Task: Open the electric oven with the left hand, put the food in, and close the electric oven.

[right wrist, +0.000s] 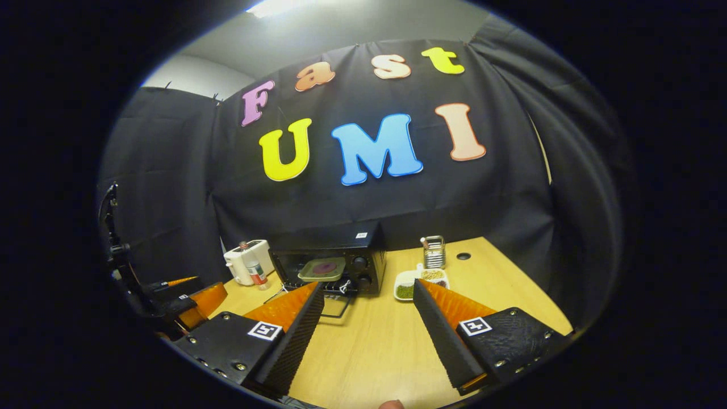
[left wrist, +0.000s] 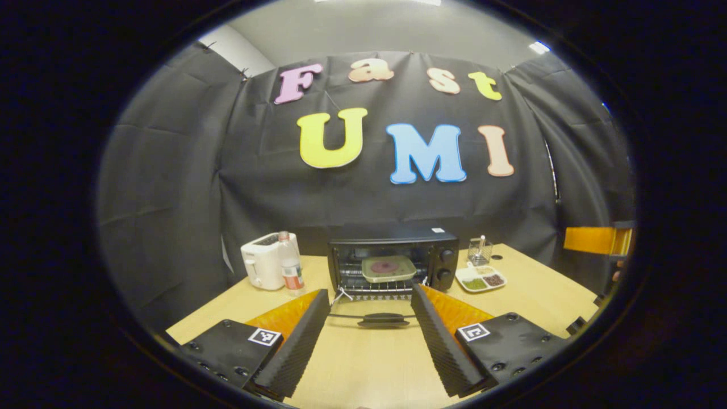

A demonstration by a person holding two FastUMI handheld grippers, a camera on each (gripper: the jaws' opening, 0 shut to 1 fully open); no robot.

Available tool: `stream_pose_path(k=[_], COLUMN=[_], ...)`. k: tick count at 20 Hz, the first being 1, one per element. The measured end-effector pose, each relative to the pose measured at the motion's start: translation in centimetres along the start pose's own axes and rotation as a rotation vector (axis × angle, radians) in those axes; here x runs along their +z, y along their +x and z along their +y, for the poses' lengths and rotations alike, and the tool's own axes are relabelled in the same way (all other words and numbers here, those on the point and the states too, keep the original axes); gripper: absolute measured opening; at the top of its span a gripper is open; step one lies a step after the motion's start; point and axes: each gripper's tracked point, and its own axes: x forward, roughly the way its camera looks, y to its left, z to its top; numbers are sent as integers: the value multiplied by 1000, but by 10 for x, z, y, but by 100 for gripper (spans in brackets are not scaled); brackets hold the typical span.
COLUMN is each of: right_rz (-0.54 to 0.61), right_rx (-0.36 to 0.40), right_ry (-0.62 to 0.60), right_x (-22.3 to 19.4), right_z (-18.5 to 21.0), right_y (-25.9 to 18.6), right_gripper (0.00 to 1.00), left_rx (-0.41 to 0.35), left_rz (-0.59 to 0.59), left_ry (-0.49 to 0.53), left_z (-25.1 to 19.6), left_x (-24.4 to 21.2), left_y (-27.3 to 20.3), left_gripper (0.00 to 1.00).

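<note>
Electric oven [left wrist: 392, 261] stands at the table's [left wrist: 363, 363] far side, its door [left wrist: 372, 318] lying open and flat; food tray [left wrist: 388, 268] rests on the rack inside; left gripper [left wrist: 370, 301] and right gripper [right wrist: 369, 292] both gape, holding nothing

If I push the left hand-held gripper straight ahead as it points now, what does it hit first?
Most likely the handle of the oven's lowered door, which lies directly ahead between the open fingers of the left hand-held gripper. Beyond it sits the open oven with the food tray inside. Depth is hard to judge.
</note>
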Motion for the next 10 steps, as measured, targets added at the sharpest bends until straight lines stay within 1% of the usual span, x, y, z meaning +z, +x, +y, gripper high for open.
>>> stream_pose_path(k=[2,4,5,7,10], right_rz=[-35,-61,-76,-98,-112], right_rx=[-41,-88,-109,-156,-185], right_ry=[-39,-69,-85,-119,-144], right_x=[11,20,25,33,43], right_z=[-13,-26,-31,-40,-39], right_y=[-5,-11,-11,-9,-5], right_gripper=[98,98,98,98,97], left_rx=[-25,-49,-65,-89,-121], left_rz=[42,94,121,177,248], left_ry=[7,10,8,2,0], left_z=[-8,-12,-16,-22,-27], left_x=[-20,-47,-57,-77,-106], left_y=[21,41,52,72,98], left_gripper=[90,91,100,100,100])
